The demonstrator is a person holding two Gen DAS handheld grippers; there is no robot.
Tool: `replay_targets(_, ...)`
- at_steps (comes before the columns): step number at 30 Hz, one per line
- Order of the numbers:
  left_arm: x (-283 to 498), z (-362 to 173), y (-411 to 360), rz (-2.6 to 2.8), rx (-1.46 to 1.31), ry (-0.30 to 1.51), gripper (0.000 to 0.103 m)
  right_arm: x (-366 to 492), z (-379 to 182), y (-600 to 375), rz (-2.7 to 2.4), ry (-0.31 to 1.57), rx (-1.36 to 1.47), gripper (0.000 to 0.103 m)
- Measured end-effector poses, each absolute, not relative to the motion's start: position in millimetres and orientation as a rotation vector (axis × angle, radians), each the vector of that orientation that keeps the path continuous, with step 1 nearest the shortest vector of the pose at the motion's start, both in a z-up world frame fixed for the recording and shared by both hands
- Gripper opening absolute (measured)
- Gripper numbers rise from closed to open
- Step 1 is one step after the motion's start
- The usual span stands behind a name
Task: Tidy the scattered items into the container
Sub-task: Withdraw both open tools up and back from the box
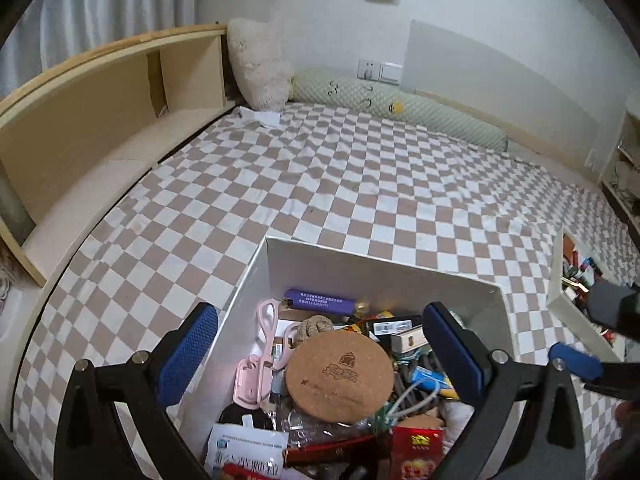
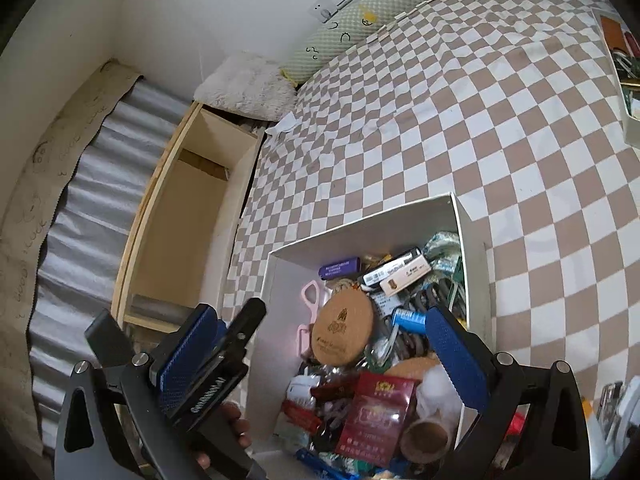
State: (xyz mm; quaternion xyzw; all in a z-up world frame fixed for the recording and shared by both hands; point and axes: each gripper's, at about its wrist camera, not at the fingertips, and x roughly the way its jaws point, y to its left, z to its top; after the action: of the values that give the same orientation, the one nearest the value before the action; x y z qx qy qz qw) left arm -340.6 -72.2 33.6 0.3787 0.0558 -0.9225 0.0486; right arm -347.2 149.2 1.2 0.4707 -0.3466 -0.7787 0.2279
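Note:
A white box sits on the checkered bed, crammed with small items. Among them are a round cork coaster, pink scissors, a purple lighter and a red packet. My left gripper hangs over the box, open wide, with nothing pressed between its blue pads. In the right wrist view the same box holds the coaster and a red cigarette pack. My right gripper is open above it, holding nothing. The left tool's black body crosses just beside its left pad.
A second white box of mixed items lies on the bed to the right, also seen as the box. A wooden shelf headboard, a fluffy pillow and a green bolster line the bed's far sides. The checkered sheet stretches beyond the box.

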Motion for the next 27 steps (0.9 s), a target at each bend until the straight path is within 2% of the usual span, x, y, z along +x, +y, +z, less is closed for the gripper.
replay_targets(17,-258.2,80.8,-56.6,-2.886,1.102,0.145,0.103,-275.9,60.1,163.6,-2.278,-0.806,1.208,0.103)
replay_targets(27,-200.8,120.3,-40.7,-2.978,1.006,0.103,0.103,-215.8,105.4,171.8,-2.437,-0.574,1.061,0.103)
